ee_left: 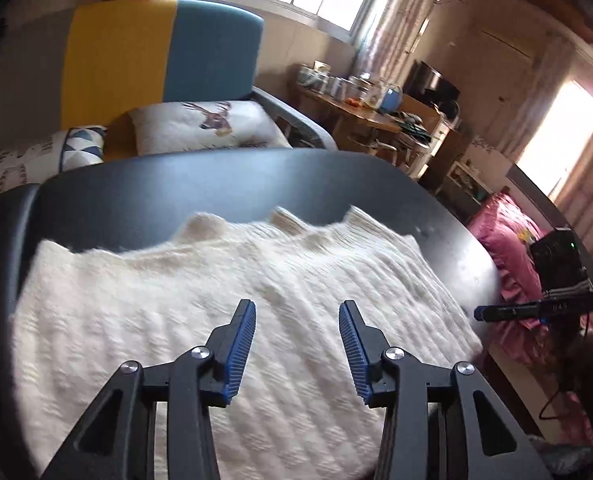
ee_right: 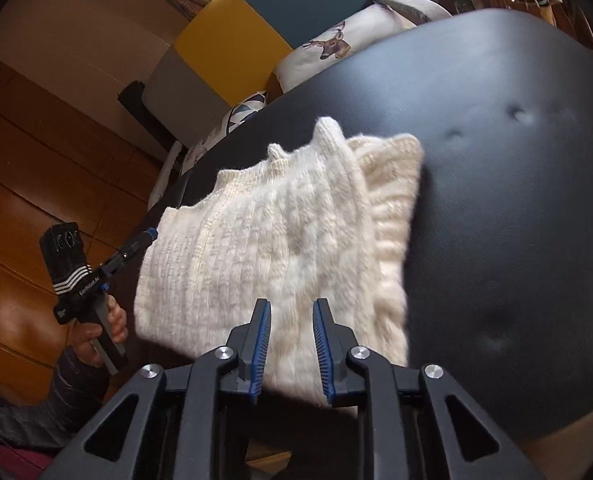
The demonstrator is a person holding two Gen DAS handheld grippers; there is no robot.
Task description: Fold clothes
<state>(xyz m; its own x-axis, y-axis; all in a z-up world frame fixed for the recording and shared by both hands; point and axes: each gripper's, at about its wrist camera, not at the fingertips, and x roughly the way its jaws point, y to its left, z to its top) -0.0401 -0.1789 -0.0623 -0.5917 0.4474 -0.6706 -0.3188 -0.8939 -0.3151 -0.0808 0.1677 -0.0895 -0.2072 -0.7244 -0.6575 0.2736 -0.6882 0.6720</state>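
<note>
A cream cable-knit sweater [ee_left: 200, 292] lies folded on a black padded table [ee_left: 168, 184]. My left gripper [ee_left: 298, 308] hovers over the sweater's near part, its blue-padded jaws wide apart with nothing between them. In the right wrist view the sweater [ee_right: 256, 232] sits on the left side of the table [ee_right: 516, 200]. My right gripper [ee_right: 292, 304] stands above its near edge, jaws a narrow gap apart and gripping nothing. The right gripper [ee_left: 481, 314] also shows beyond the table's right edge. A hand holds the left gripper [ee_right: 149, 235] at the sweater's left side.
Behind the table is a sofa with a grey, yellow and blue back [ee_left: 116, 60] and a deer-print pillow [ee_left: 208, 124]. A wooden side table with jars [ee_left: 348, 100] stands at the back right. Pink bedding [ee_left: 508, 248] lies to the right. A wooden floor [ee_right: 24, 220] shows on the left.
</note>
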